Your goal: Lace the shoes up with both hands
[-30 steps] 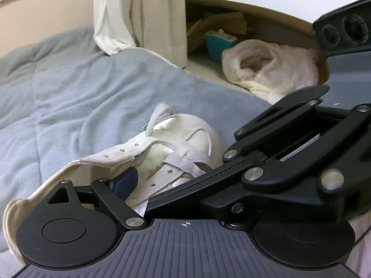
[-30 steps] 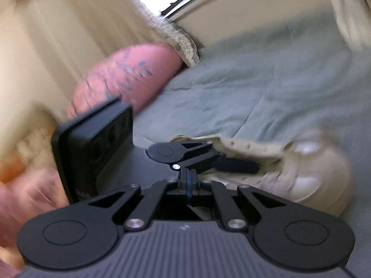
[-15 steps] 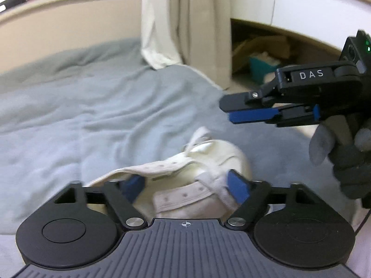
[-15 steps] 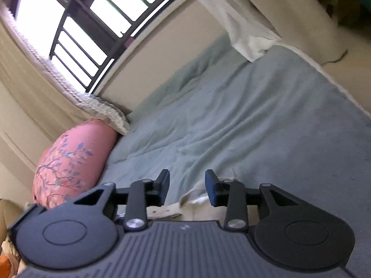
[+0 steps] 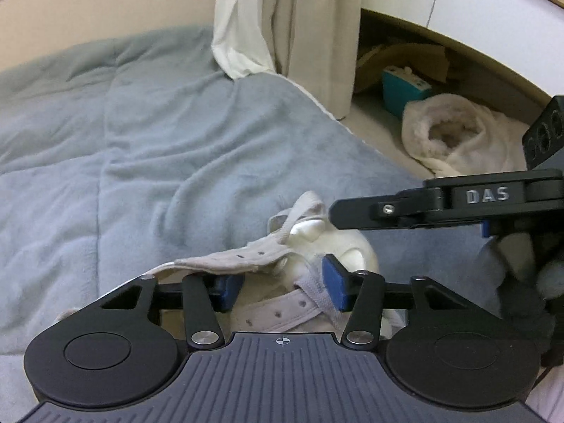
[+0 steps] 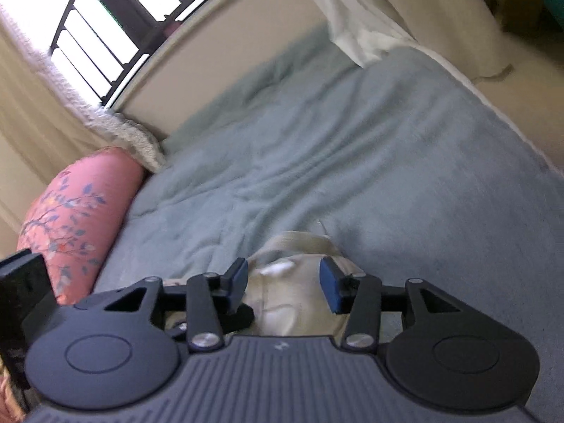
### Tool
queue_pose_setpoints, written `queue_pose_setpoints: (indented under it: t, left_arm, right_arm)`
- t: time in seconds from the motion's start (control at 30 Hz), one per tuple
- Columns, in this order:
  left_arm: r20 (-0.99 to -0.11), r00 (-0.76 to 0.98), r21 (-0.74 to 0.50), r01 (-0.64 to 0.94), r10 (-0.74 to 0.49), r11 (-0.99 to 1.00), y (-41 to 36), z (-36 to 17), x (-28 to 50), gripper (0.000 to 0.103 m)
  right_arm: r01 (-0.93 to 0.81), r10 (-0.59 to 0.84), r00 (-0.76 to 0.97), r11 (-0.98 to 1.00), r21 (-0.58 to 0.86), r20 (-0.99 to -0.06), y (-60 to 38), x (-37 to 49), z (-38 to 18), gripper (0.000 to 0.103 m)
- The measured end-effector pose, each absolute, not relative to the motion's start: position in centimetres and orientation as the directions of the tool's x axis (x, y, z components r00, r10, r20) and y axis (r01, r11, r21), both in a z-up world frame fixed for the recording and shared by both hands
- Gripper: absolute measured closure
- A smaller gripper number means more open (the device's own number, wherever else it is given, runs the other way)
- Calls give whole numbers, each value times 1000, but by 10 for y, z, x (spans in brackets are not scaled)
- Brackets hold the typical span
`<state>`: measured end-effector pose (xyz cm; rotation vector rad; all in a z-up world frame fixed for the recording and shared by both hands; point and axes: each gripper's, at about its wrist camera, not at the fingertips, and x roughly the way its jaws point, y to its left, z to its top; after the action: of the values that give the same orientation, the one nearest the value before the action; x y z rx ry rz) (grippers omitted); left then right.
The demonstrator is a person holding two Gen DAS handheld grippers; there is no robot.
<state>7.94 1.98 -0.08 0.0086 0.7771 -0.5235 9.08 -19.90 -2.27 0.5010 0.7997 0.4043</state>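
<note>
Grey bed (image 5: 141, 134), with shoe (image 5: 310, 246) lying just ahead of both claws. Left claw (image 5: 278, 287) and right claw (image 6: 283, 287) spread wide, gripping nothing. Lace (image 5: 317, 292) crossed low only; upper eyelets apparently left to thread.

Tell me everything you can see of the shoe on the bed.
The shoe is cream white, with a smooth rounded toe and fabric eyelet flaps whose upper holes are empty. A flat pale lace crosses near the toe. It lies on the grey-blue blanket, between the open left gripper's blue pads; contact unclear.
</note>
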Motion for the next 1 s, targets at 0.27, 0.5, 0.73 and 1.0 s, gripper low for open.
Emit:
queue_pose_setpoints:
  t: [0.27,0.5,0.73,1.0]
  left_arm:
    - [-665,636,-211,343,-391,915,18,5,67,74]
    - [-656,673,-46,414,-340,909,2,12,45,76]
    - [-611,593,-165,554,-525,816,3,23,29,76]
    - [-611,692,-37,459,-383,888,5,34,22,53]
  right_arm:
    - [-132,519,630,804,580,-577,-200,93,-29,38]
    - [-148,529,640,796,586,-557,-202,93,-27,38]
    - [-120,526,629,793,597,-572,-203,95,-29,36]
    - [-77,518,632,783,618,-577,-210,97,-31,32]
